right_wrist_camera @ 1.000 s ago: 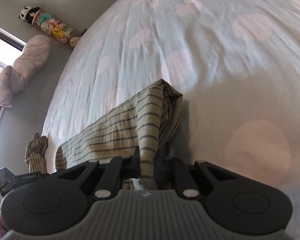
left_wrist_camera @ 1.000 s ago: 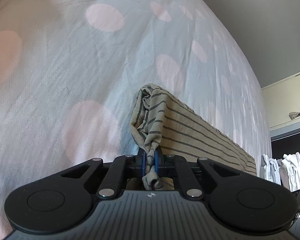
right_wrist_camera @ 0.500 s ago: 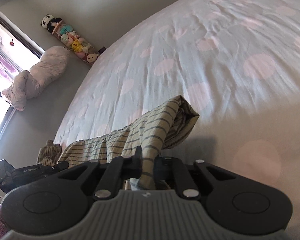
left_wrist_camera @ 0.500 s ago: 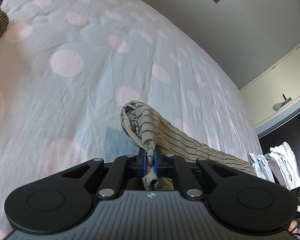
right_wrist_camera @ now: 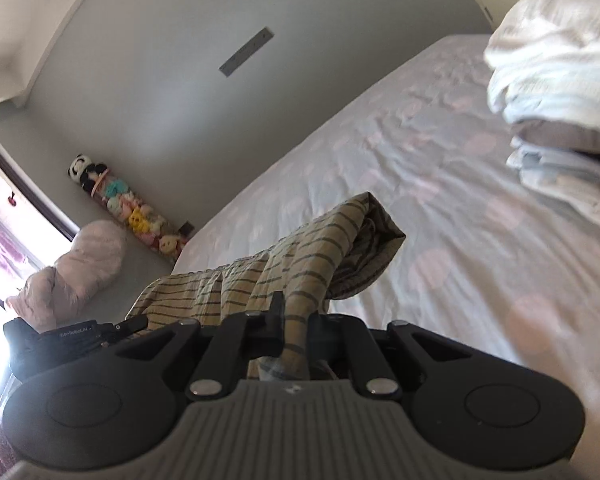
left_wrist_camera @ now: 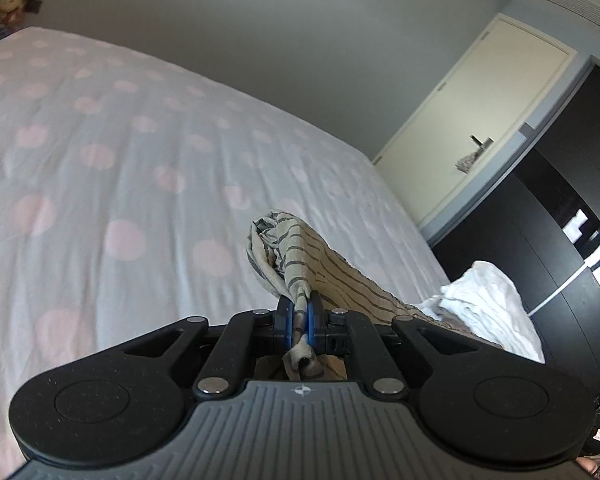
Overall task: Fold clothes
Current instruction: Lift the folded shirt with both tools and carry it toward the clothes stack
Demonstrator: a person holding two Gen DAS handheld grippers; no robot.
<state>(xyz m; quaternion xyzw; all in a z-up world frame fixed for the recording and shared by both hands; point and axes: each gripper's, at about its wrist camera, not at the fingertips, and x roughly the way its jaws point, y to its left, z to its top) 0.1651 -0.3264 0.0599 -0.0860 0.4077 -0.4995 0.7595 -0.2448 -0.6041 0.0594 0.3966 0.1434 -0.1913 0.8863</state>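
Left wrist view: one dotted bed (left_wrist_camera: 100, 152) fills the left and middle of the frame, with one pile of white clothes (left_wrist_camera: 484, 304) at lower right. One striped garment (left_wrist_camera: 300, 256) hangs above the sheet, its long axis running between the two grippers. The left gripper (left_wrist_camera: 299, 314) is clamped on one end, the right gripper (right_wrist_camera: 296, 316) on the other (right_wrist_camera: 300, 256); neither is nearer.

Beige striped garment (left_wrist_camera: 300, 252), dark thin stripes, bunched at both ends and stretched between them, lifted above the bed (left_wrist_camera: 100, 184) with pink-dotted sheet. One corner pinched at each end, loose folds flopping forward. Same garment (right_wrist_camera: 300, 256) sags in the right view.
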